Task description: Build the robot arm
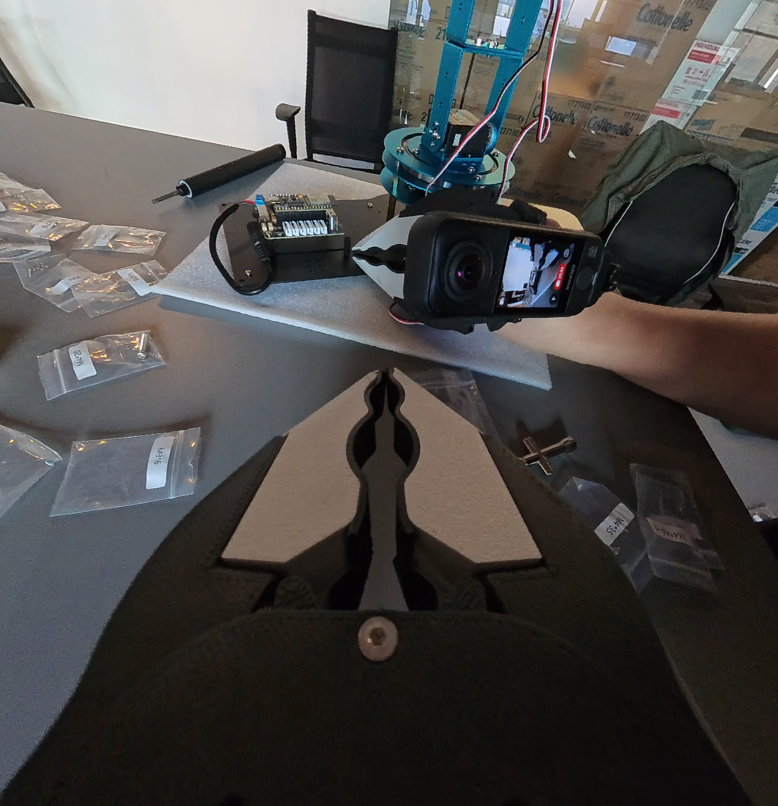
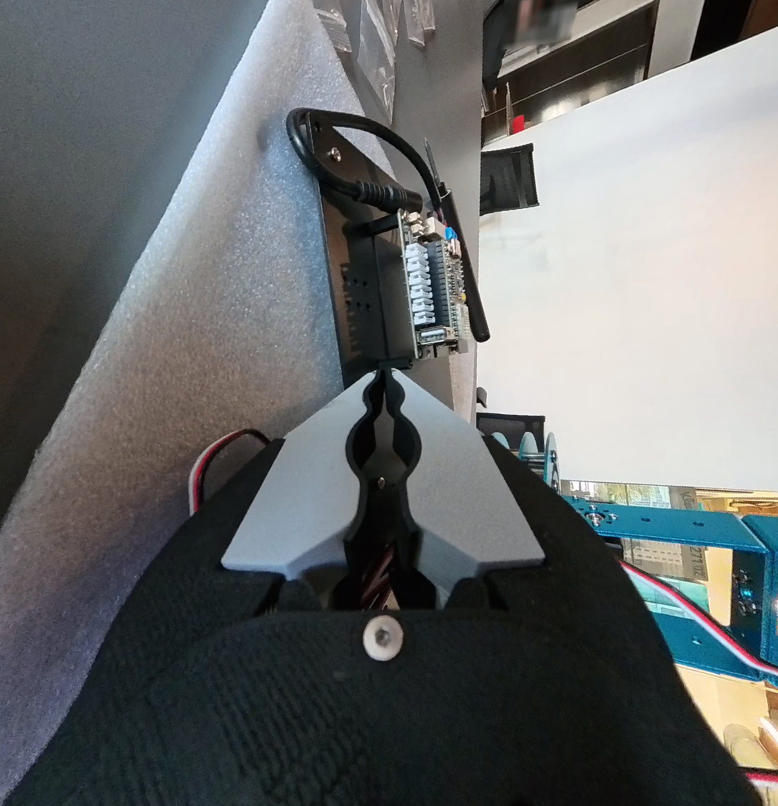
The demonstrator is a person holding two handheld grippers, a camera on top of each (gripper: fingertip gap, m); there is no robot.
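Note:
My left gripper [image 1: 387,376] is shut and empty, held over the dark table [image 1: 247,392] just short of a white foam sheet [image 1: 335,314]. On the foam lies a black plate [image 1: 291,270] carrying a circuit board [image 1: 300,222] and a looped black cable [image 1: 217,257]. My right gripper [image 1: 356,257], held by a bare arm [image 1: 640,349], is shut with its tips at the plate's right edge. The right wrist view is rolled sideways: the right gripper [image 2: 385,373] is shut just short of the board [image 2: 435,296] and plate [image 2: 356,283]. A red, white and black wire [image 2: 200,471] runs under it.
A blue metal robot arm [image 1: 448,148] with striped wires [image 1: 522,70] stands behind the foam. A black-handled screwdriver [image 1: 234,172] lies at the back. Several screw bags [image 1: 130,471] lie left, more bags [image 1: 614,527] and a cross-shaped metal wrench [image 1: 548,453] right. A chair [image 1: 348,87] stands behind. There is about 20 centimetres between the tips of the two grippers.

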